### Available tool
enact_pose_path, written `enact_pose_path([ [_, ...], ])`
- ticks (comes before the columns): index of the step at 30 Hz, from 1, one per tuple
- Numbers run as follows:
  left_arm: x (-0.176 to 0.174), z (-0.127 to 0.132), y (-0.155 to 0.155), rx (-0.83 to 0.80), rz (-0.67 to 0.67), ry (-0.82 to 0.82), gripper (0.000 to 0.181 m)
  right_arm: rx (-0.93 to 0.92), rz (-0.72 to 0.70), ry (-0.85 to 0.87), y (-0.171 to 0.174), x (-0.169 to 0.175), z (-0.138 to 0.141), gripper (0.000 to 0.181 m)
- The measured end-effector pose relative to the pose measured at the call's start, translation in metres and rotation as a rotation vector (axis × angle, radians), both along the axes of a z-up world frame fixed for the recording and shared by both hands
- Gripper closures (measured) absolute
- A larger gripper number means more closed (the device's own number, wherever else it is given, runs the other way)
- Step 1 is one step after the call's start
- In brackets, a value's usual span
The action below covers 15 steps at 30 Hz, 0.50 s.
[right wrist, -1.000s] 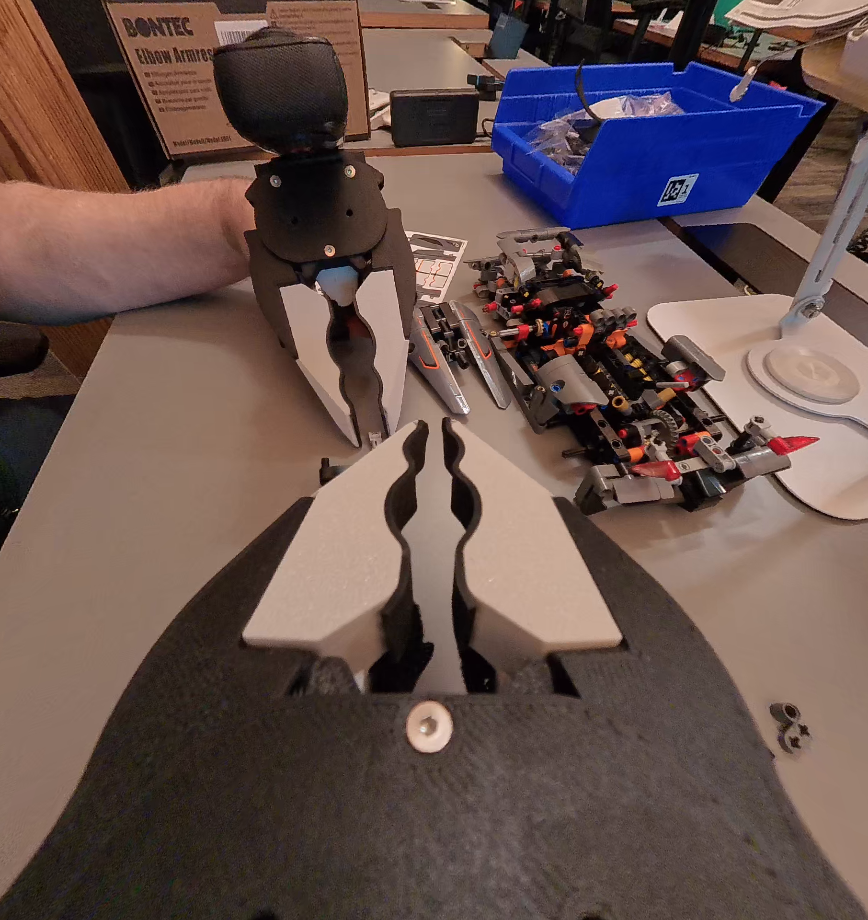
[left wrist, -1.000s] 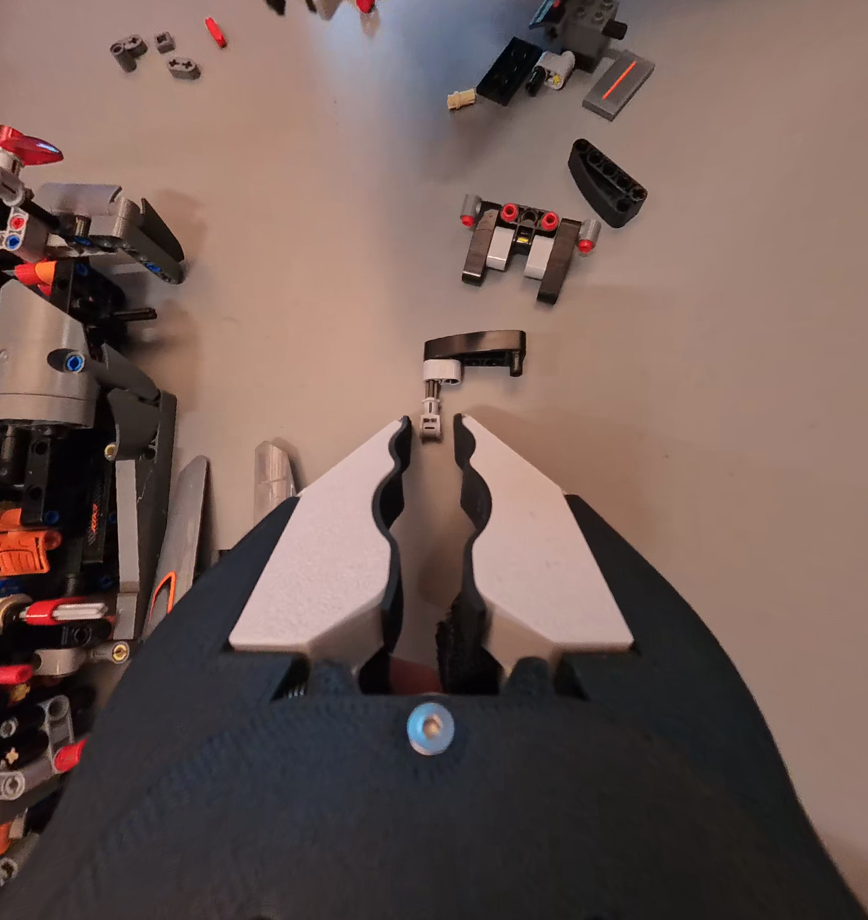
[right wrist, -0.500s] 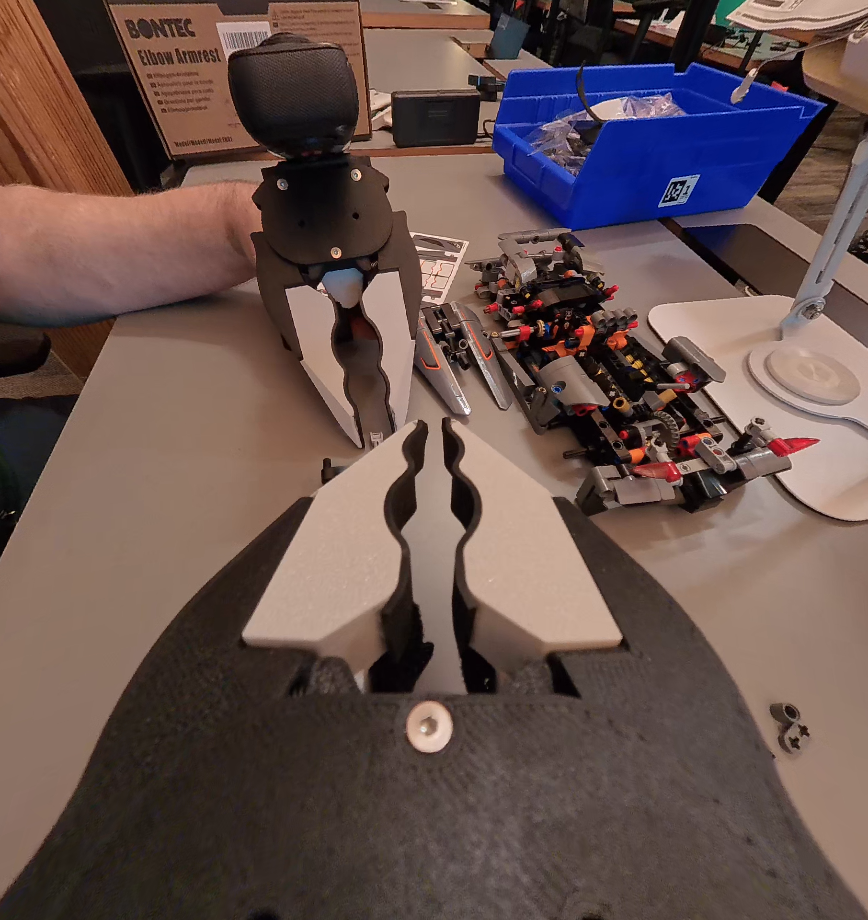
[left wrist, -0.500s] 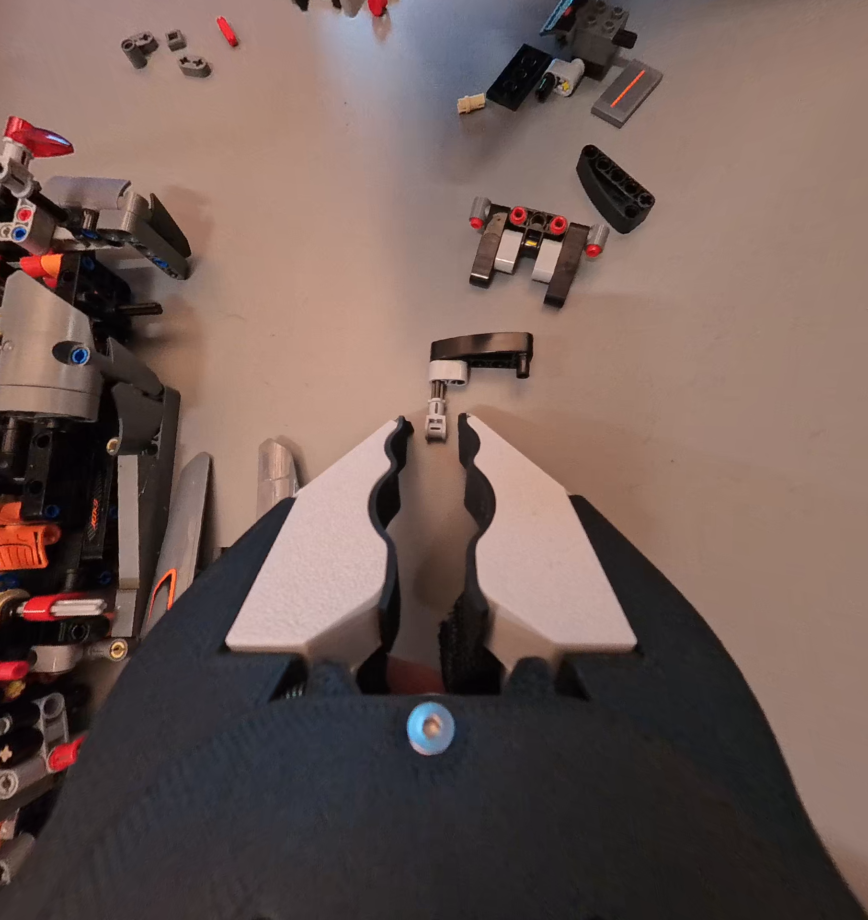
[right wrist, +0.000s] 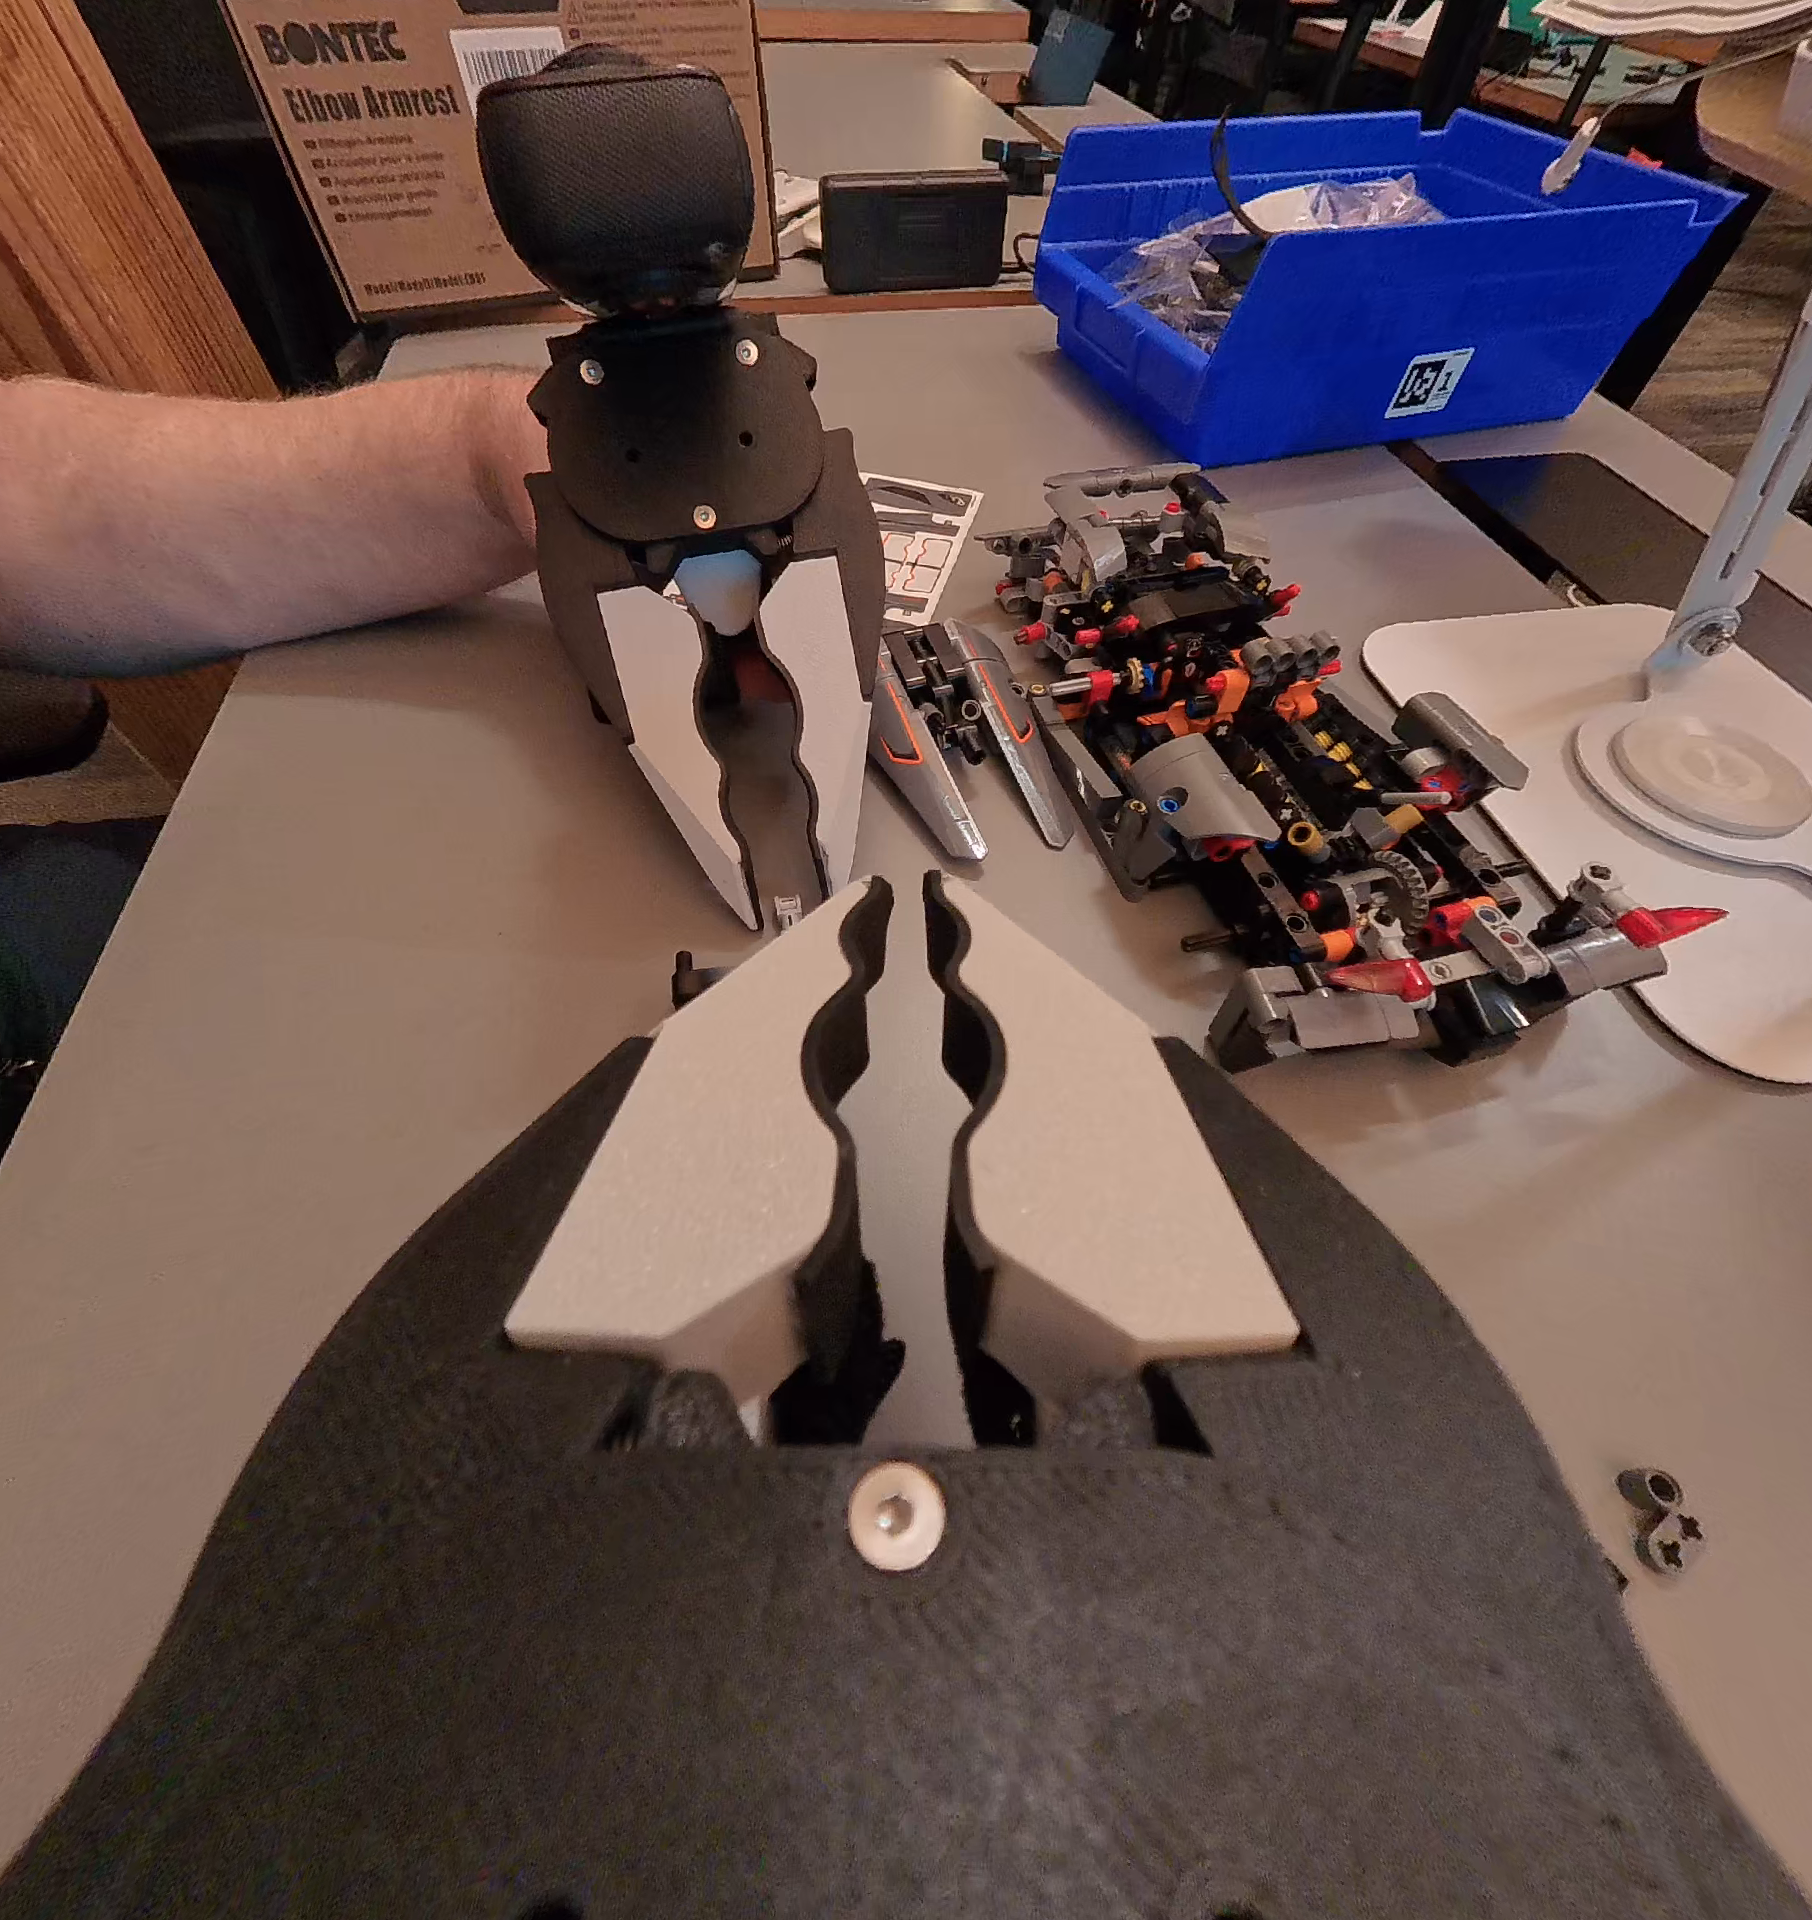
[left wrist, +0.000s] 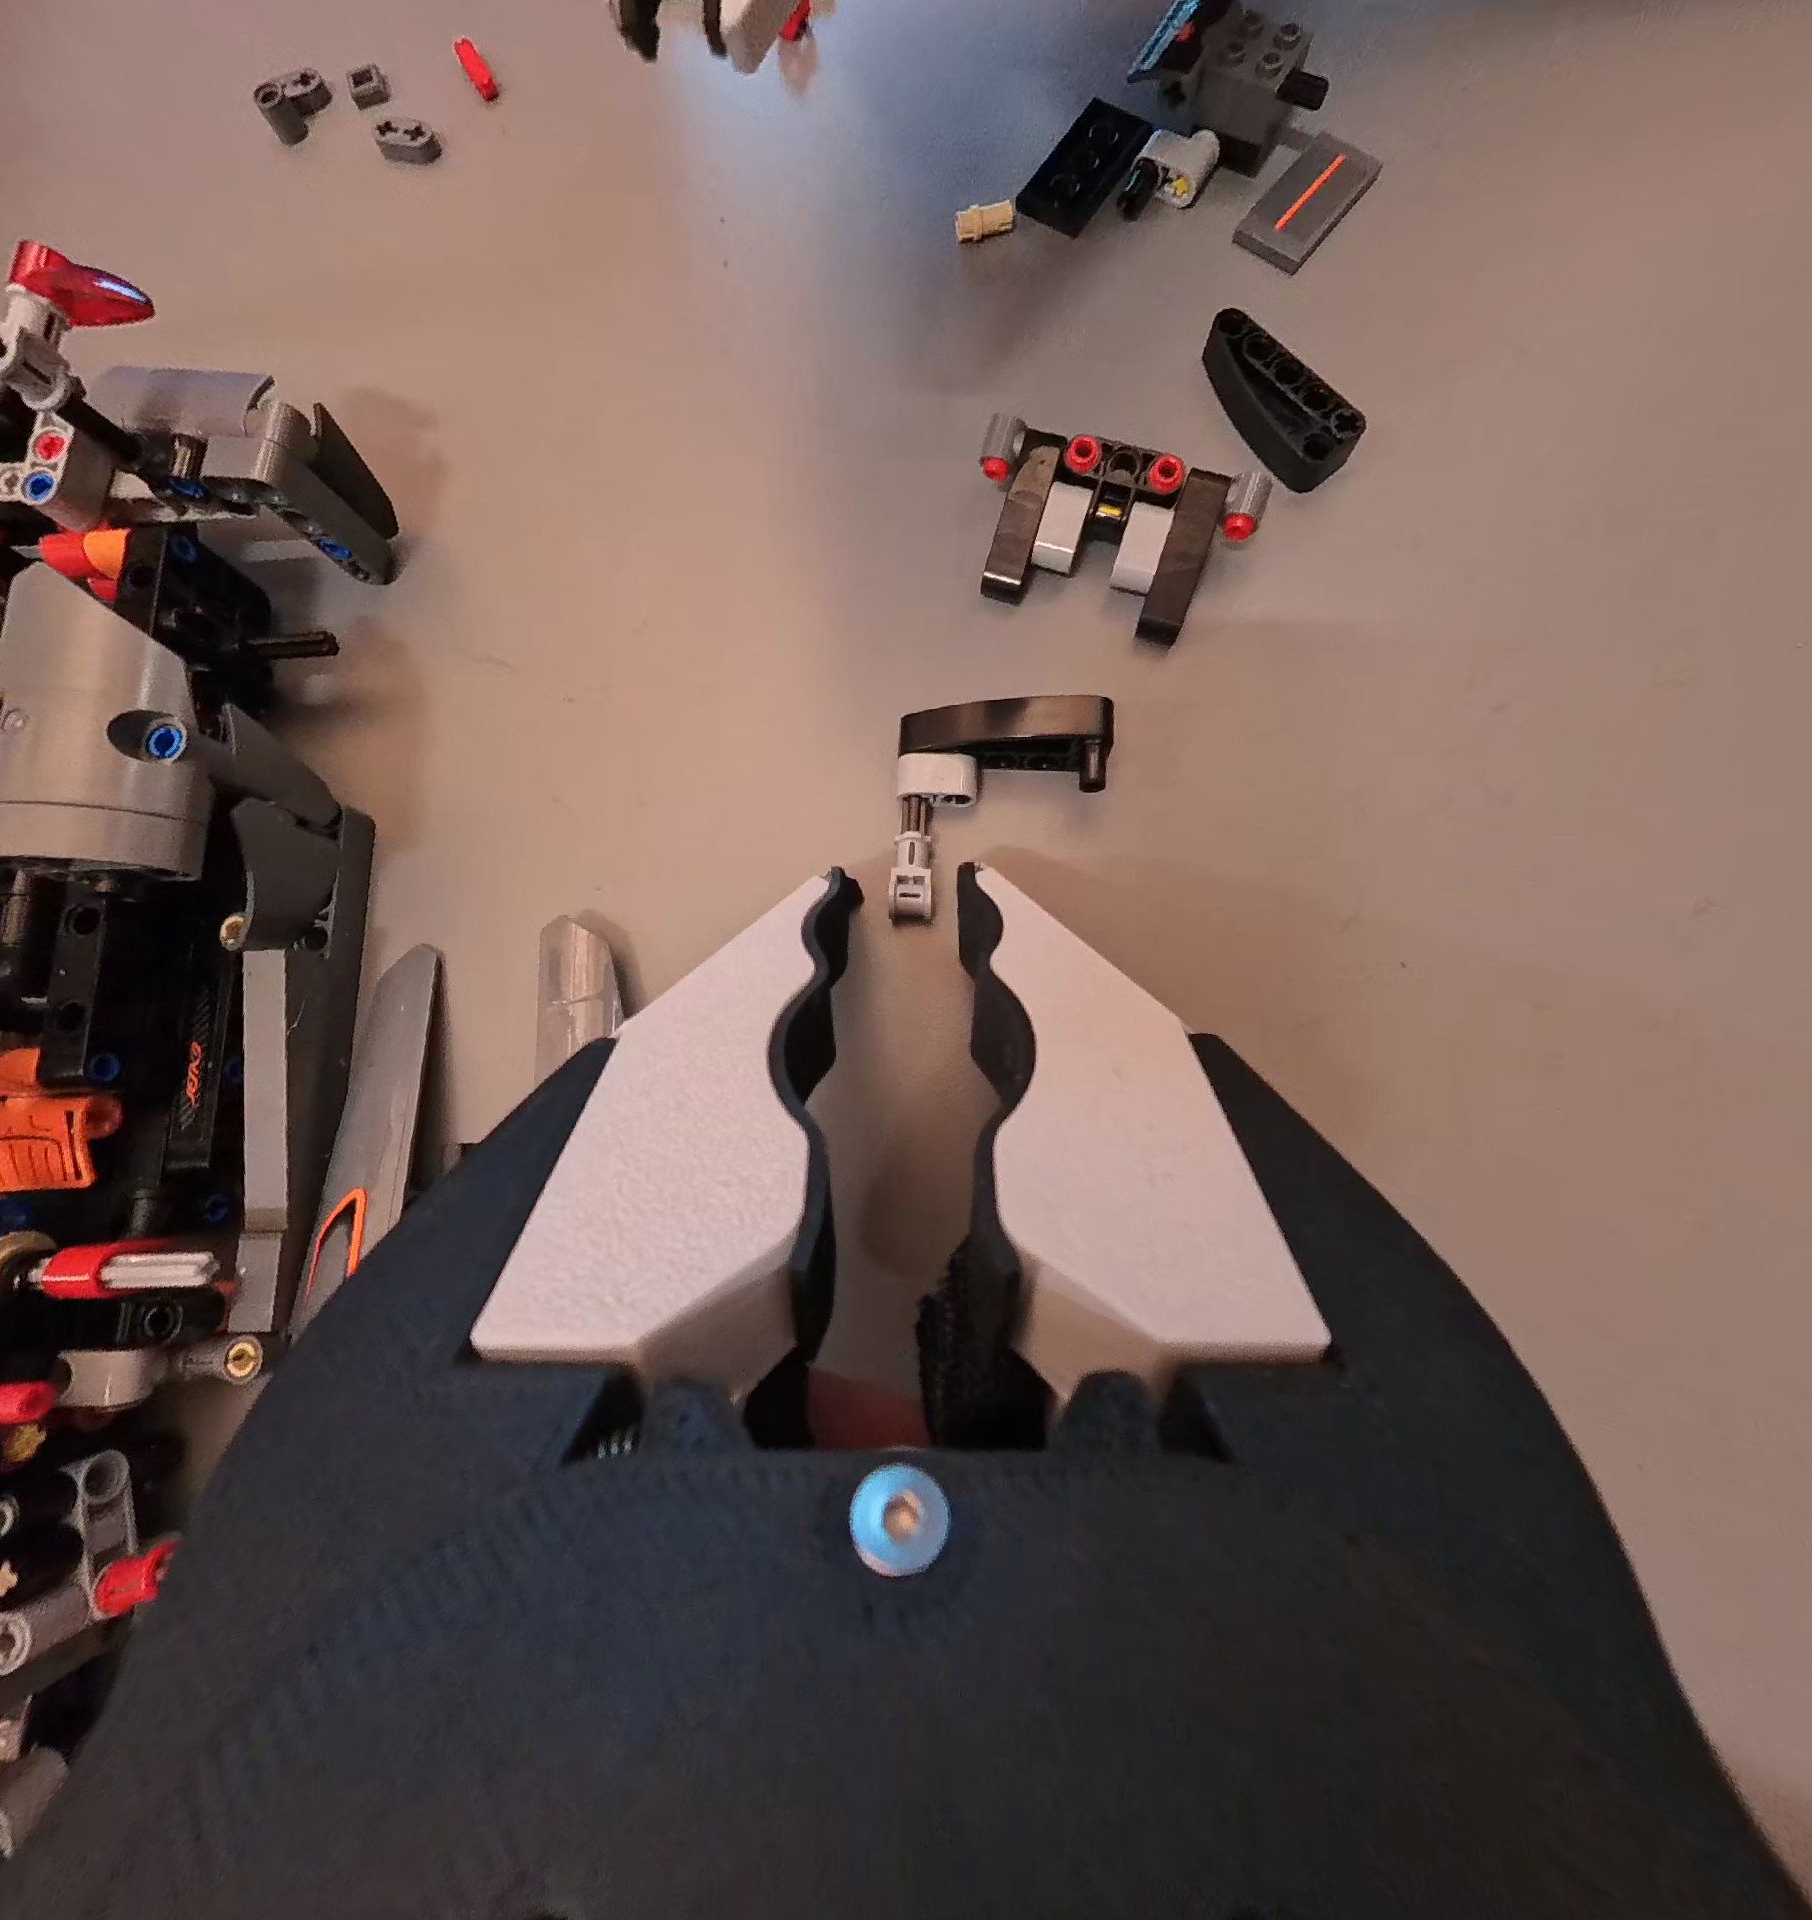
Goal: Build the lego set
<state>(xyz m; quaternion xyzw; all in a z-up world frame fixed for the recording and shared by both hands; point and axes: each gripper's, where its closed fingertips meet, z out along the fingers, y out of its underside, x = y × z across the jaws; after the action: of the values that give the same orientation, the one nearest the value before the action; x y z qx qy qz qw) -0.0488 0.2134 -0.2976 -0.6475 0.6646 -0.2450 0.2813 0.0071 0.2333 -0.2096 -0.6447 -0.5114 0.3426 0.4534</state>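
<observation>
Fingers of the left gripper [left wrist: 907,878], matte white with wavy black inner edges, are held apart around a small grey connector [left wrist: 910,891] joined to a curved black beam [left wrist: 1006,727] on the smooth grey surface [left wrist: 1504,935]. At nine o'clock, the studded lego car [left wrist: 102,831] is seen. The right gripper [right wrist: 907,888] is narrowly parted, empty.

left tool [left wrist: 902,878] jaws wider, connector [left wrist: 910,891] released
</observation>
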Motion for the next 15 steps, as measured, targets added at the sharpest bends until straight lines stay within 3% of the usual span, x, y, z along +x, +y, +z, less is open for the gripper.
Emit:
enact_pose_path([
  [15,0.0000,0.0001,0.0000,0.002,0.001,0.001,0.162,-0.003,-0.002,-0.009,0.0002,-0.0005,-0.0027,0.176],
])
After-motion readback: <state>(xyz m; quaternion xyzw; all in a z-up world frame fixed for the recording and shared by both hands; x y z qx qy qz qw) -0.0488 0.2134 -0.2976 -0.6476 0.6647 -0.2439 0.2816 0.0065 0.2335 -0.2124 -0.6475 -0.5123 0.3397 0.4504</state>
